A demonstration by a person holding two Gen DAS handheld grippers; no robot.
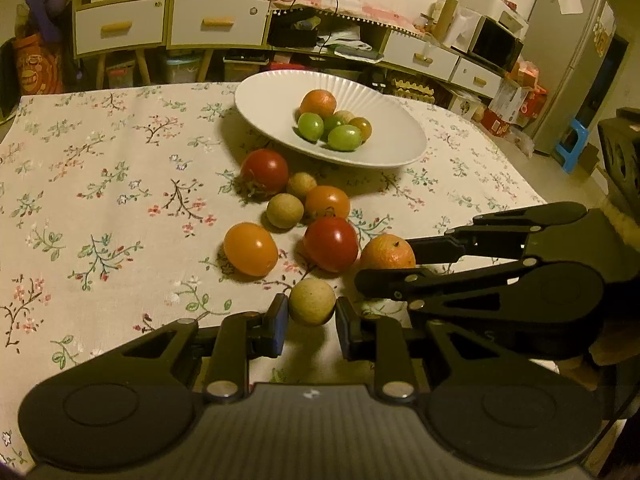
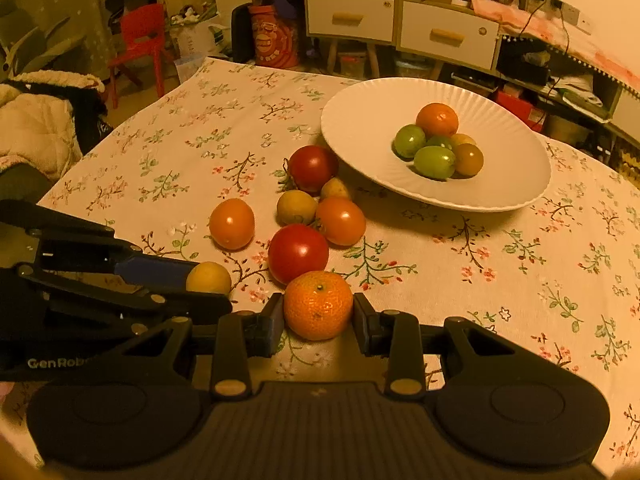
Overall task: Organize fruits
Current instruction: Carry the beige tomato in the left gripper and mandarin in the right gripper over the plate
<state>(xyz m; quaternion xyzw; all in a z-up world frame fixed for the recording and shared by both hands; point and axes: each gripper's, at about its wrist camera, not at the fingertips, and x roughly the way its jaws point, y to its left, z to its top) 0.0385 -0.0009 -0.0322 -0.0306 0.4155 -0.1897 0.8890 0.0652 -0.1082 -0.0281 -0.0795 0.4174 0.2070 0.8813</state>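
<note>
In the left wrist view my left gripper (image 1: 312,316) is shut on a small tan round fruit (image 1: 312,307), one pad against each side. In the right wrist view my right gripper (image 2: 318,316) is shut on a mandarin (image 2: 318,306). The two grippers sit side by side, so each shows in the other's view: the right gripper (image 1: 384,264) with its mandarin (image 1: 387,252), the left gripper (image 2: 210,286) with its tan fruit (image 2: 209,278). Beyond them a white plate (image 1: 260,92) holds an orange fruit (image 1: 318,103) and several small green and brownish ones.
Loose on the floral tablecloth (image 1: 100,168), between grippers and plate, lie two red tomatoes (image 1: 331,243), two orange ones (image 1: 250,249) and two small tan fruits (image 1: 285,210). Cabinets (image 1: 218,22), a fridge (image 1: 568,60) and a red chair (image 2: 140,40) stand beyond the table.
</note>
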